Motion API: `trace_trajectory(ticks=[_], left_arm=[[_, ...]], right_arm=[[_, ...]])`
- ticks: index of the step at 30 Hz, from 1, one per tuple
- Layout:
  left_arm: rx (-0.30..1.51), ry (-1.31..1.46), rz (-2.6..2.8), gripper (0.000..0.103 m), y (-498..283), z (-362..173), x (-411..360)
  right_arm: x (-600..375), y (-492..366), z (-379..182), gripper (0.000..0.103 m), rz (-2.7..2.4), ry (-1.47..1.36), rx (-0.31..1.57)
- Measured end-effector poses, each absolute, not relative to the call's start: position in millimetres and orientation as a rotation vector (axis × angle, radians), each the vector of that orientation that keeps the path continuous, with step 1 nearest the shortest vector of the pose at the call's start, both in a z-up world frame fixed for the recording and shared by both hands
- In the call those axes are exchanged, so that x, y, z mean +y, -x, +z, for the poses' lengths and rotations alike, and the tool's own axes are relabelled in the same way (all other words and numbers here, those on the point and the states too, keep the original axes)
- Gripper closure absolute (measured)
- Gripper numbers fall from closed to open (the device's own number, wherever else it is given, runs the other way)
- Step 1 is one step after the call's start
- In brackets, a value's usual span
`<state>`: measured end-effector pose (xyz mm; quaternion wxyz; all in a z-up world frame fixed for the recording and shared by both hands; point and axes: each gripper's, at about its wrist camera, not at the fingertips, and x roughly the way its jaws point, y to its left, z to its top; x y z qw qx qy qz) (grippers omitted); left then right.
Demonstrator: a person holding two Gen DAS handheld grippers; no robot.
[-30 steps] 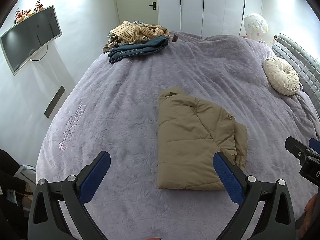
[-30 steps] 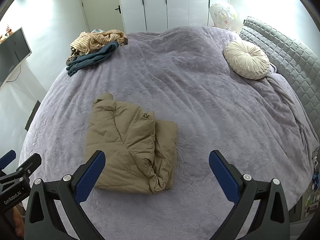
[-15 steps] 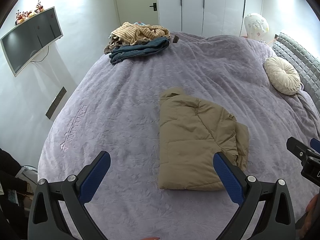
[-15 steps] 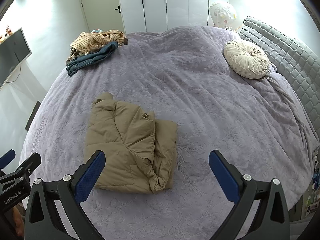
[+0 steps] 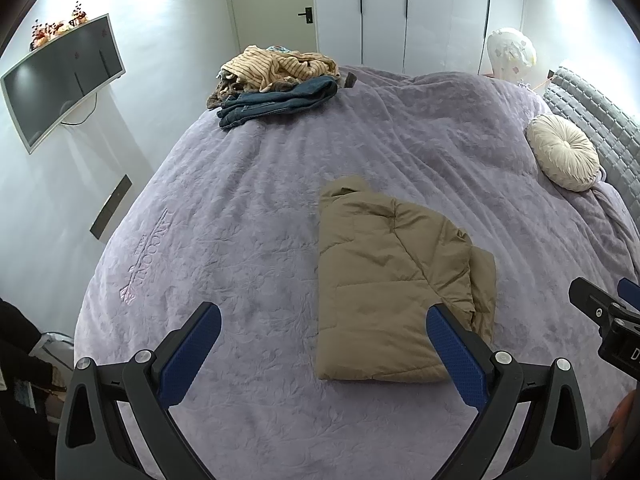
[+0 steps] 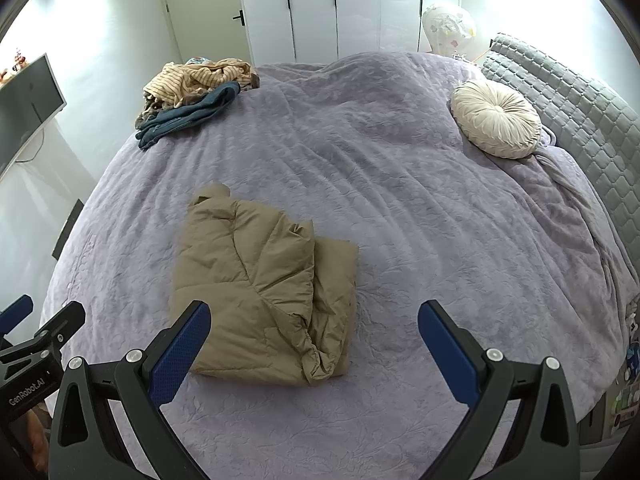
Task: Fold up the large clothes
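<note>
A tan puffy jacket lies folded into a compact rectangle on the purple bedspread; it also shows in the right wrist view. My left gripper is open and empty, held above the near edge of the bed, left of the jacket's near end. My right gripper is open and empty, held above the jacket's near right corner. Each gripper shows at the edge of the other's view.
A pile of striped and denim clothes lies at the bed's far left corner. A round cream cushion rests by the grey quilted headboard. A wall screen hangs on the left. White wardrobe doors stand behind the bed.
Both grippers have pulled back and up very slightly. The jacket has not moved.
</note>
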<state>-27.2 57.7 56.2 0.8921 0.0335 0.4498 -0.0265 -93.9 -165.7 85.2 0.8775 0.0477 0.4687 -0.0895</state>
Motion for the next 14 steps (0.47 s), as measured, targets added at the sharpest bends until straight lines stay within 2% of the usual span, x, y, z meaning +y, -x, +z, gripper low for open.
trace_trajectory(ticks=[14], left_arm=[[0.936,-0.059,-0.079,0.0,22.3,57.6,55.4]], right_arm=[[-161.6,85.4,80.7,0.0,-0.172,-0.093,0.988]])
